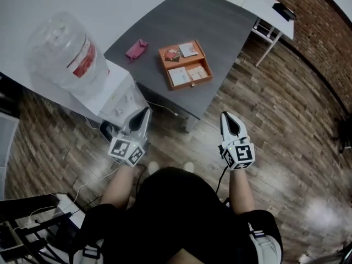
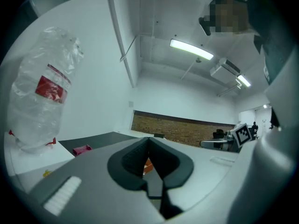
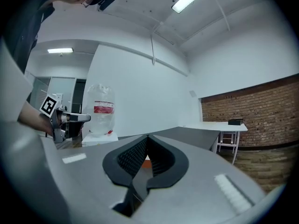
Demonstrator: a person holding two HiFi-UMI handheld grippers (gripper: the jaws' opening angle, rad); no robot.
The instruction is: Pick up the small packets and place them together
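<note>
**A:** Head view, item one?

**B:** Orange tray (image 1: 192,83) on the grey table (image 1: 225,26), holding small packets (image 1: 179,76). One pink packet (image 1: 136,49) lies loose on the tabletop just left of the tray, its long axis slanting up to the right. Left gripper (image 1: 144,111) and right gripper (image 1: 225,116) are both over the wood floor (image 1: 275,120), short of the table edge. The tray lies ahead between them, and the pink packet is nearer the left one.

**A:** Left gripper view?

**B:** Jaws pressed together, nothing between them. Pink packet ahead and to the left, and a sliver of tray shows past the tips. Water bottle (image 2: 39,101) stands at far left.

**A:** Right gripper view?

**B:** Jaws closed as well, empty. Orange shows dead ahead. Brick wall (image 3: 252,111) and white side table (image 3: 219,125) are at right.
</note>
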